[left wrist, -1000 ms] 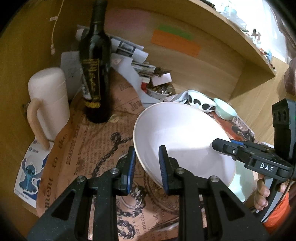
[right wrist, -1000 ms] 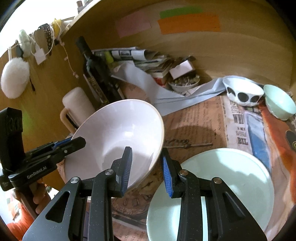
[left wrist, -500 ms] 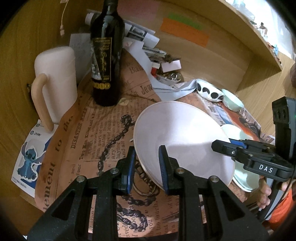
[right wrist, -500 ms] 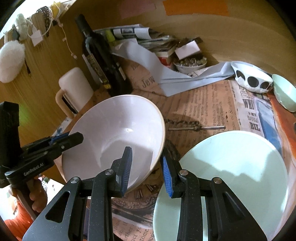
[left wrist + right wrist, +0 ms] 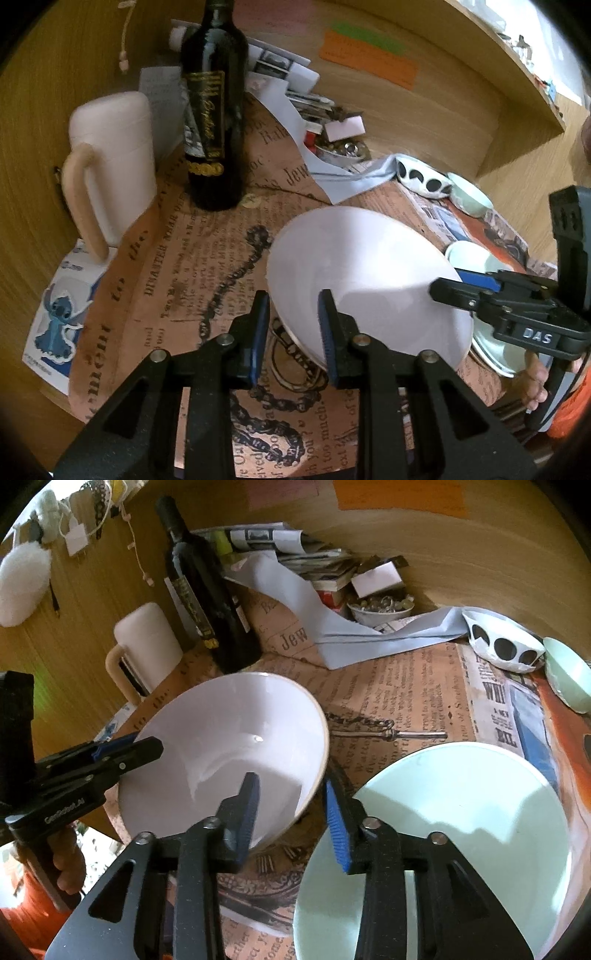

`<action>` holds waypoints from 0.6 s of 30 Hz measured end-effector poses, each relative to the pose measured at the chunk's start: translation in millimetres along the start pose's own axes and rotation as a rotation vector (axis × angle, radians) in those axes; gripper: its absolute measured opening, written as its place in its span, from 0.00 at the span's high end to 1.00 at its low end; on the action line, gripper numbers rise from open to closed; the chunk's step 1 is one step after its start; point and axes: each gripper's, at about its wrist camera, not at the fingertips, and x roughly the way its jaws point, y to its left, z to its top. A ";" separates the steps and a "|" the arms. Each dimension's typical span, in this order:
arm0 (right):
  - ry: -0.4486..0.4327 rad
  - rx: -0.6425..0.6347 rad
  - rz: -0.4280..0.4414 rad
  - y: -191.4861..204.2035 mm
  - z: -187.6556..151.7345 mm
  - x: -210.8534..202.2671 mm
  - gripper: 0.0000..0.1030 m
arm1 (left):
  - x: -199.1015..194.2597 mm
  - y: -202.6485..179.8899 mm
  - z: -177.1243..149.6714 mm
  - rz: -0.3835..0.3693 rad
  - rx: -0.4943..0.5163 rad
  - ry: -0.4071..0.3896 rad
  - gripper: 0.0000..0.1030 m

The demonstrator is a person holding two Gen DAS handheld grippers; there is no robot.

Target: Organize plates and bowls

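Left wrist view: the bowl (image 5: 365,280), large and white, is held tilted above the printed paper (image 5: 192,266) that covers the table. Its near rim is grasped by the left gripper (image 5: 291,325), one finger inside the bowl and one outside. The opposite rim is seen pinched by the right gripper (image 5: 443,288), which enters from the right. Behind the bowl, a dark bottle (image 5: 214,110) stands upright, with a cream mug (image 5: 114,155) just beside it on the left. A spotted bowl (image 5: 421,179) and a small green bowl (image 5: 471,195) lie near the back right, touching or nearly touching each other. Part of a green plate (image 5: 495,354) is seen under the right gripper.

In the right wrist view, the bowl (image 5: 221,753) is seen from its other side, its rim caught between the fingers of the right gripper (image 5: 291,812): the left finger lies inside the bowl, the right one outside. The left gripper (image 5: 147,746) is clamped on the far rim. The green plate (image 5: 461,830) lies flat on the paper (image 5: 399,686) just beside the bowl, partly under the right finger. The bottle (image 5: 207,590) and mug (image 5: 147,642) stand behind the bowl; the spotted bowl (image 5: 502,642) and green bowl (image 5: 569,672) are well apart from it, at the far right.
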 end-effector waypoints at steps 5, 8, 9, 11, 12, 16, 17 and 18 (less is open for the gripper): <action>-0.052 0.006 -0.004 -5.9 2.1 -22.7 0.60 | -17.2 2.7 6.4 0.010 -0.003 -0.043 0.64; -0.099 0.012 -0.010 -11.3 4.6 -40.7 0.60 | -34.0 0.8 12.6 0.003 0.004 -0.093 0.61; -0.119 0.014 -0.012 -14.0 5.9 -48.4 0.60 | -41.9 -2.2 15.7 -0.002 0.010 -0.116 0.60; -0.158 0.019 -0.014 -18.6 8.6 -63.2 0.60 | -52.6 -8.9 20.5 -0.013 0.022 -0.148 0.58; -0.179 0.021 -0.017 -21.3 9.8 -71.2 0.60 | -60.2 -15.0 24.2 -0.022 0.033 -0.174 0.55; -0.279 0.023 -0.038 -32.8 16.1 -106.3 0.56 | -79.5 -38.7 37.6 -0.072 0.070 -0.245 0.47; -0.302 0.022 -0.045 -35.4 17.2 -113.4 0.54 | -84.2 -47.2 42.3 -0.090 0.081 -0.264 0.45; -0.325 0.020 -0.054 -37.8 18.8 -120.1 0.53 | -87.5 -52.6 45.5 -0.102 0.089 -0.275 0.44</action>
